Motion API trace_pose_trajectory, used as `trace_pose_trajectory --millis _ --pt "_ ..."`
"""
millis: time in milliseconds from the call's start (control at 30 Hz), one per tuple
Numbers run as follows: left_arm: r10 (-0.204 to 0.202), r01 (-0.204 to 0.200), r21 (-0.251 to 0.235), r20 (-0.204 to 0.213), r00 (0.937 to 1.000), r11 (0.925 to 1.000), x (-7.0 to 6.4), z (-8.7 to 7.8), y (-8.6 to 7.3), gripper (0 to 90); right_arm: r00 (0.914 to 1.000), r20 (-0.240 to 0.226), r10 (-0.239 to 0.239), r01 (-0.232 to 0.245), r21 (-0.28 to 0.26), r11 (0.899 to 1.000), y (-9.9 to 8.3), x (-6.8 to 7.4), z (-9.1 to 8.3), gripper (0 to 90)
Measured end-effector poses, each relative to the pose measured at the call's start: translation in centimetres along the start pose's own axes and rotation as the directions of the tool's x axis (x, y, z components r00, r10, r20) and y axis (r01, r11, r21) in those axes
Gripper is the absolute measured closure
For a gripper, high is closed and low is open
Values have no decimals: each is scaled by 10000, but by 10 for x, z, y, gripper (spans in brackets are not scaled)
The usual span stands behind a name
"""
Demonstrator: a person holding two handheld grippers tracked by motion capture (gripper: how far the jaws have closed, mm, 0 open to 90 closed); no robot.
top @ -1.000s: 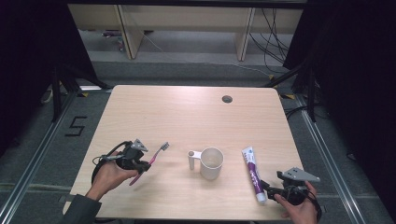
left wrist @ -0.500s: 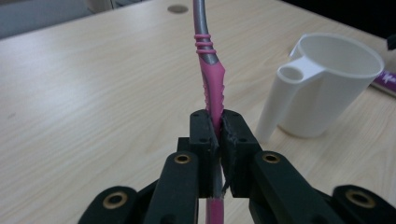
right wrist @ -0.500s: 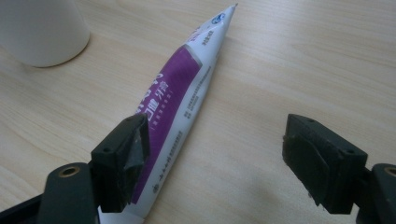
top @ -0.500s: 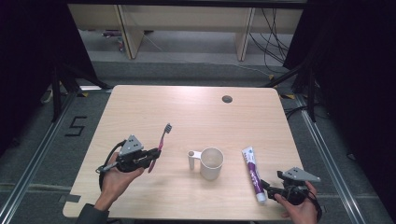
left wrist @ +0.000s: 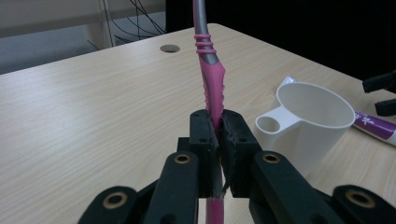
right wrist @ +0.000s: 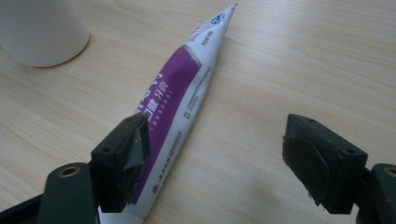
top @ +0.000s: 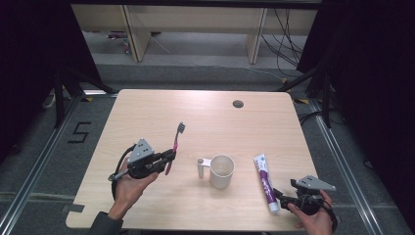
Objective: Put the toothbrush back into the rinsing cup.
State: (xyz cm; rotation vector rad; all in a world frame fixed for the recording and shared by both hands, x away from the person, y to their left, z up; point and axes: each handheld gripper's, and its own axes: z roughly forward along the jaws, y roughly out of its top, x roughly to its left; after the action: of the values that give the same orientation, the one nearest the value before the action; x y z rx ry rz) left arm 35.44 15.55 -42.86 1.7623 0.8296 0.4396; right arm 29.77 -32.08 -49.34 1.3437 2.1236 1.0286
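Up above, the person's left hand (top: 128,182) comes in from the near edge, wrist cocked, carrying the left gripper (top: 169,157) clear of the pale wooden table (top: 205,117). That gripper pinches the pink and grey toothbrush (top: 175,143) low on its handle, so the bristled head tilts up and away toward the far side. Just to its right stands the white plastic cup with a side handle (top: 221,171), and beyond that lies the purple and white toothpaste tube (top: 265,180), flat on the wood. The right hand (top: 313,220) rests at the near right corner with the right gripper (top: 280,196) beside the tube's cap end; whether it touches is hard to say from here. A small round hole (top: 238,104) sits near the table's far edge.

Along the left gripper's own view, the jaws press together on the pink grip of the toothbrush (left wrist: 212,93), which rises steeply; the cup (left wrist: 310,121) stands right of it, nothing between.

From the right gripper's view, its jaws are spread wide, the left one just over the tube (right wrist: 177,107), the cup's base (right wrist: 42,30) at top left.
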Motion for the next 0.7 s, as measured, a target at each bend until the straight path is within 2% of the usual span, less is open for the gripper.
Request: trace_pose_trajectory --millis 67,100,167,233,400,433,700 --pt "-52 52 -96 -35 10000 9999 0 0 1 832 10000 -8 8 -8 6 10000 0 0 0 243" --pt "-93 93 -376 -1 10000 9993 -1 1 2 833 10000 -7 1 -1 -6 10000 0 0 0 243" --pt "-83 80 -407 -91 9999 9991 -2 1 4 832 10000 -14 7 -7 -6 10000 0 0 0 242" --pt "-123 123 -562 -5 9999 9983 -3 2 5 832 10000 -25 -5 5 -23 10000 0 0 0 243" --pt "-74 84 -1131 91 9999 9935 -8 6 10 832 10000 -28 -1 1 -21 10000 0 0 0 243" --pt "-68 86 -1365 140 9999 9906 -9 7 11 832 10000 -27 -8 8 -21 10000 0 0 0 243" --pt "-187 217 -1777 190 9996 9838 -13 14 17 832 10000 -45 -16 16 -19 10000 0 0 1 243"
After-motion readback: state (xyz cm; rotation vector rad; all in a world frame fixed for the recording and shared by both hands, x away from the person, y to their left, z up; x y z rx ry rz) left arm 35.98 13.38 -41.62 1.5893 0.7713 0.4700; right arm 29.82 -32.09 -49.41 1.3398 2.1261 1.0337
